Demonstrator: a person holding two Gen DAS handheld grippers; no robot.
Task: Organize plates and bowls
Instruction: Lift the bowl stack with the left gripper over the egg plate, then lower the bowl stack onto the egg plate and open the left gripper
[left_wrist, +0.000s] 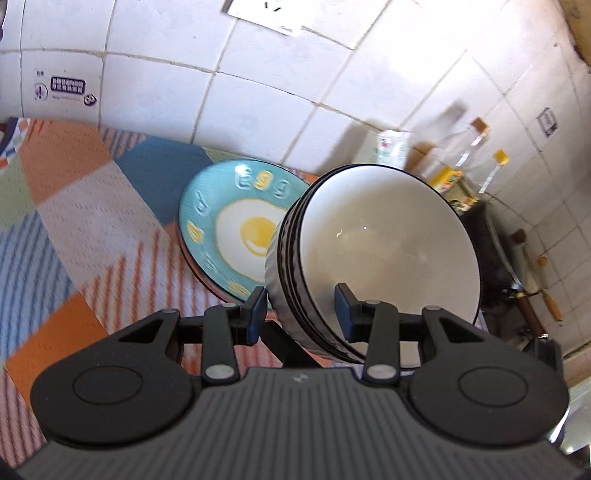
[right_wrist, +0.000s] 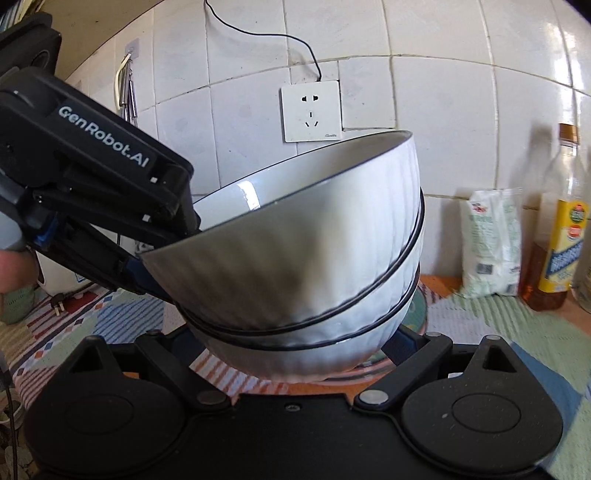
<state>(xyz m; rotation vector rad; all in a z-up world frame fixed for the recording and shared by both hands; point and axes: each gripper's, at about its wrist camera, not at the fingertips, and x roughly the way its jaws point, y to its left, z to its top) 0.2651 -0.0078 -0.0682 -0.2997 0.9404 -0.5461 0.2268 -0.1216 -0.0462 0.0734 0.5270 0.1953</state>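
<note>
Wall socket (right_wrist: 311, 110), oil bottle (right_wrist: 557, 236), white bag (right_wrist: 493, 242)

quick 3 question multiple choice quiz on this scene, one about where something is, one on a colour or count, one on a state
1. Where is the egg plate relative to the stack of bowls in the left wrist view?
A. to the left of it, on the patterned mat
B. on top of it
C. leaning on the wall socket

2. How many bowls are nested in the stack?
A. one
B. three
C. six

3. What is the left gripper doing?
A. hanging open over the plate
B. clamped on the rim of the stack
C. holding the oil bottle

Answers:
1. A, the turquoise plate lies flat on the mat left of the stack.
2. B, the right wrist view shows three rims, one inside another.
3. B, one pad sits outside the rim and one inside.
</note>
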